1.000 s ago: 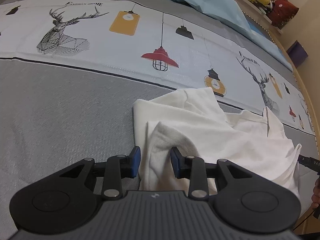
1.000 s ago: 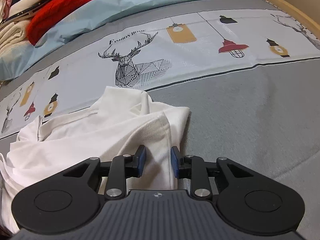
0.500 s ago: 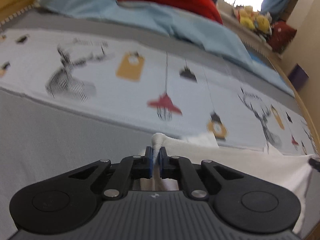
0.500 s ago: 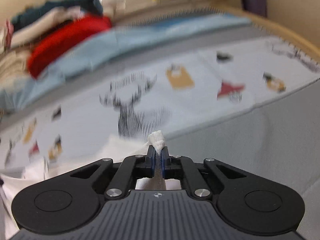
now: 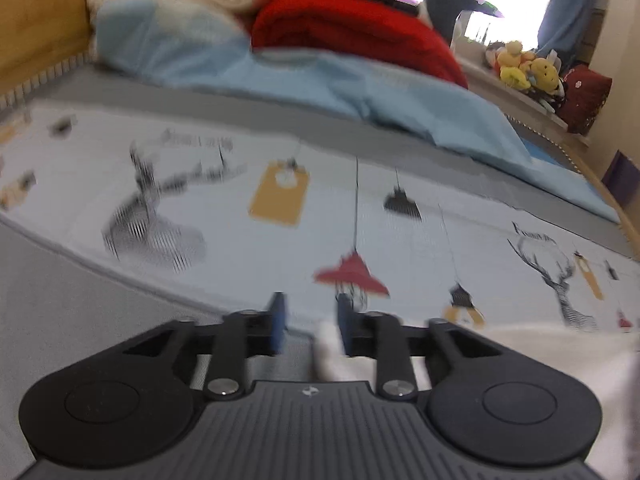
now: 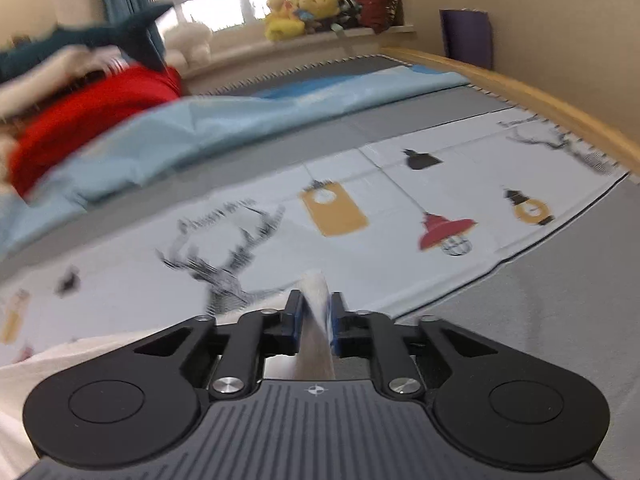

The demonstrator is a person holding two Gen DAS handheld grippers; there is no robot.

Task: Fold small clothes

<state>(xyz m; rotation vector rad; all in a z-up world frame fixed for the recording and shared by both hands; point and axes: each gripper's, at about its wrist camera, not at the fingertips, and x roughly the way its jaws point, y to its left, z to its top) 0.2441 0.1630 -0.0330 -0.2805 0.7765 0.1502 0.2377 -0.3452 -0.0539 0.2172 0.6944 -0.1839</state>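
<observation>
Left view: your left gripper has its jaws opening, the white garment lying loose beside the right pad on the bed. Right view: your right gripper jaws are opening too, a fold of garment standing between them.

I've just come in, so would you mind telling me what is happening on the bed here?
A person is folding a white garment on the printed bedsheet, with a gripper in each hand. The jaws of both are opening. The left gripper has a bit of white cloth beside its right pad. A fold of the cloth stands between the pads of the right gripper, seemingly no longer pinched.
</observation>
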